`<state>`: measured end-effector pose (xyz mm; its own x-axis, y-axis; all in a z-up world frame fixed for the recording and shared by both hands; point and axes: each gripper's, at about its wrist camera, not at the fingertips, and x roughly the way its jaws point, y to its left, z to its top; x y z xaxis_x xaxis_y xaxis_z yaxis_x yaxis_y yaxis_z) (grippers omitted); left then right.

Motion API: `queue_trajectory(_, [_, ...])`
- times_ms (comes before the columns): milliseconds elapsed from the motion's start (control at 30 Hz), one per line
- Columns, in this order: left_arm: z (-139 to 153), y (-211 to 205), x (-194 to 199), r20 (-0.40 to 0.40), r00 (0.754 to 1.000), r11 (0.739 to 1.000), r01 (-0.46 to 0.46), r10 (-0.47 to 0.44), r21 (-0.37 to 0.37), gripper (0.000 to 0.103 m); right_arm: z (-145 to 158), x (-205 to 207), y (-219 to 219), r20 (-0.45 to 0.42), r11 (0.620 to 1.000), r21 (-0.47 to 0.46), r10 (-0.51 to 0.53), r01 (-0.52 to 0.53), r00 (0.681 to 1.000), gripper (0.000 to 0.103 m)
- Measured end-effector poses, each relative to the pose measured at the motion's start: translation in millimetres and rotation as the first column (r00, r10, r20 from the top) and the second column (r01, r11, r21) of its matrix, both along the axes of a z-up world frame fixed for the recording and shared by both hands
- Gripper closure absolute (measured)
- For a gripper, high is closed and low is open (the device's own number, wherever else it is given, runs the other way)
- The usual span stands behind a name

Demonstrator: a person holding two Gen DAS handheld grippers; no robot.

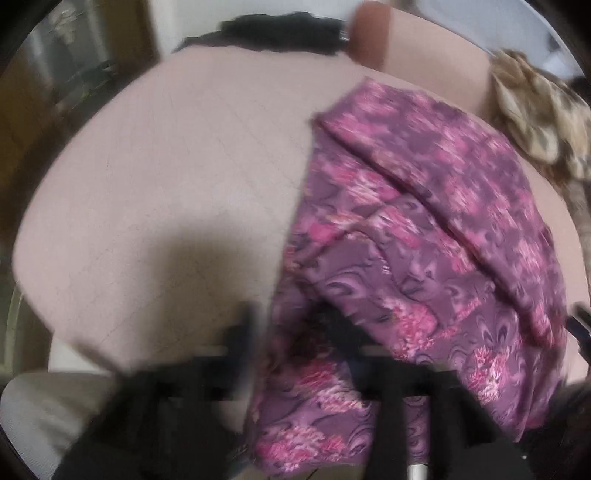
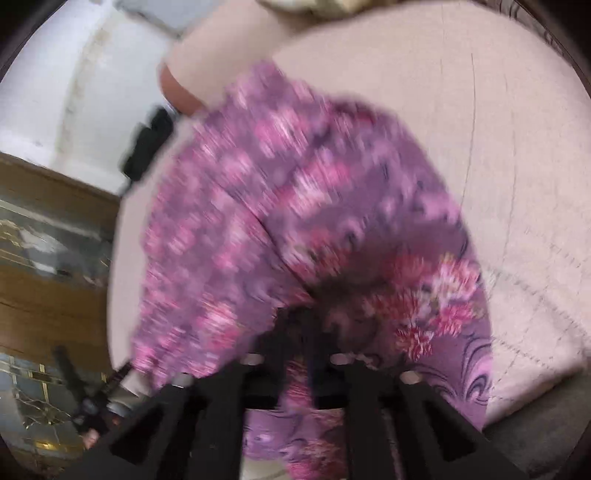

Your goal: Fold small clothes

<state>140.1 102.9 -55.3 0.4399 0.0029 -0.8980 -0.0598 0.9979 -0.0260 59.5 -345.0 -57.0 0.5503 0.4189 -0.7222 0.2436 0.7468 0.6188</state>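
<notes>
A purple garment with pink flowers (image 1: 424,236) lies across the right side of a pale pink bed surface (image 1: 166,177). My left gripper (image 1: 291,328) is at the garment's near edge, and cloth drapes between its fingers; it looks shut on the cloth. In the right wrist view the same garment (image 2: 288,206) hangs bunched from my right gripper (image 2: 314,321), which is shut on its fabric. The left gripper (image 2: 147,144) shows at the garment's far edge in that view. Both views are blurred by motion.
A black cloth (image 1: 280,33) lies at the bed's far edge. A tan patterned cloth (image 1: 539,110) is piled at the right. A pink pillow (image 1: 417,48) sits at the back. Wooden furniture (image 2: 48,229) stands beside the bed.
</notes>
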Motion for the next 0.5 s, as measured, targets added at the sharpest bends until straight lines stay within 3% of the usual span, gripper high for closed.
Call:
queue_trajectory(33, [7,3,-5,0.028,0.999,0.999,-0.035,0.035,-0.008,0.026,7,-1,-2,0.03,1.0,0.011,-0.01,0.009,0.999,0.016])
queue_trajectory(67, [13,5,-8,0.055,0.997,0.998,-0.049,0.051,-0.028,0.026,18,-2,-4,0.068,1.0,0.023,-0.02,0.018,0.997,0.01])
queue_trajectory(267, [51,-7,15,0.091,0.996,0.998,0.021,-0.015,-0.059,0.026,54,24,-3,0.112,0.994,0.099,0.03,-0.041,0.993,0.01])
queue_trajectory(400, [76,-16,55,0.136,0.99,0.995,0.054,-0.042,-0.085,0.02,73,70,-10,0.118,0.998,-0.005,0.063,-0.063,0.991,0.01])
queue_trajectory(500, [78,-31,98,0.133,0.985,0.993,0.117,-0.112,-0.028,0.02,68,109,-17,0.09,0.994,-0.031,0.106,-0.104,0.99,0.01])
